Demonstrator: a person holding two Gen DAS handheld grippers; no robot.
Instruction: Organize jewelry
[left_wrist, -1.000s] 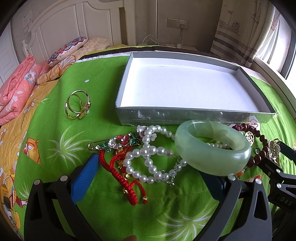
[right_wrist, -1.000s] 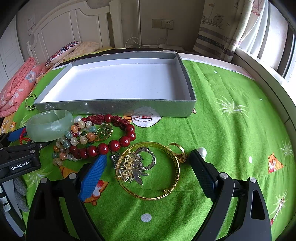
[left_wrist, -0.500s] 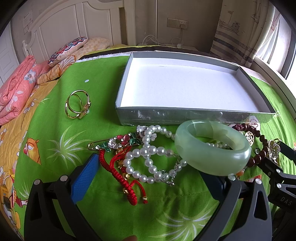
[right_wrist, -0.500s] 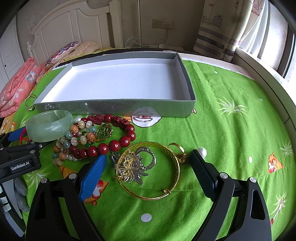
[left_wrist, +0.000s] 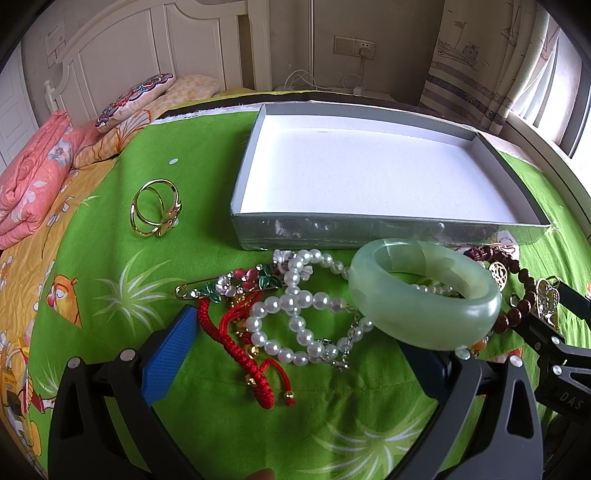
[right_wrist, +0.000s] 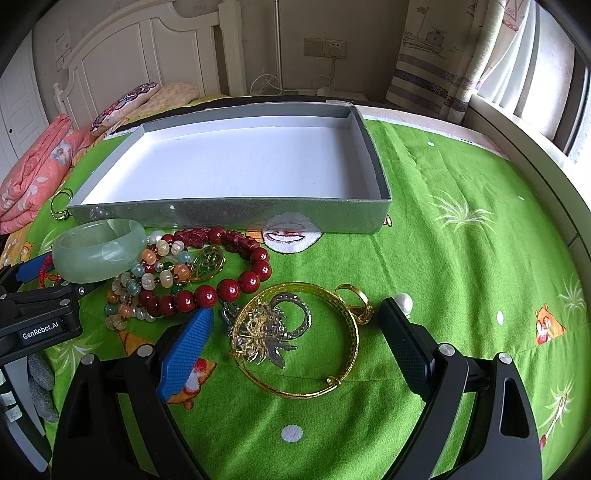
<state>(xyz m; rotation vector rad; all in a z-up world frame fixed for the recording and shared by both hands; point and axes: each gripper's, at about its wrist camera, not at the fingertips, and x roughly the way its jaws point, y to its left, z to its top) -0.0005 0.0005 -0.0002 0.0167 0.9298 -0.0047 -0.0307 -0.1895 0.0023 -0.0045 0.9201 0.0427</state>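
**Both grippers wide apart over jewelry heaped before a bare tray**

Up close, the left gripper (left_wrist: 303, 354) has its jaws spread wide, holding nothing; between them lie a pearl strand (left_wrist: 295, 314) and a red cord bracelet (left_wrist: 236, 343) on the green bedspread (left_wrist: 110, 221). Its blue-padded finger (left_wrist: 170, 354) sits just beside the red cord, and its other finger is largely hidden behind a jade bangle (left_wrist: 424, 295), which rests on the pearls and looks tilted. Whether that finger touches the bangle cannot be told. A floral safety-pin brooch (left_wrist: 236, 282) lies just beyond the cord.

Likewise, the right gripper (right_wrist: 295, 343) is spread wide and grips nothing. Between its 2 fingers lies a gold bangle (right_wrist: 351, 332) with a silver-and-gold leaf brooch (right_wrist: 266, 332) inside its ring. A gold ring (right_wrist: 354, 299) touches the bangle's far edge, and a single pearl (right_wrist: 402, 300) sits just beside the black-padded finger (right_wrist: 406, 350).

Farther out, a red bead bracelet (right_wrist: 229, 280) loops around a pastel bead bracelet (right_wrist: 155, 273) and a gold filigree pendant (right_wrist: 208, 263), next to the jade bangle. Beyond all of it stands the gray tray (right_wrist: 229, 214), its white floor bare. A double gold ring (left_wrist: 155, 212) lies well apart, to the tray's left. Pink bedding (left_wrist: 33, 173) is folded at the bed's far left.
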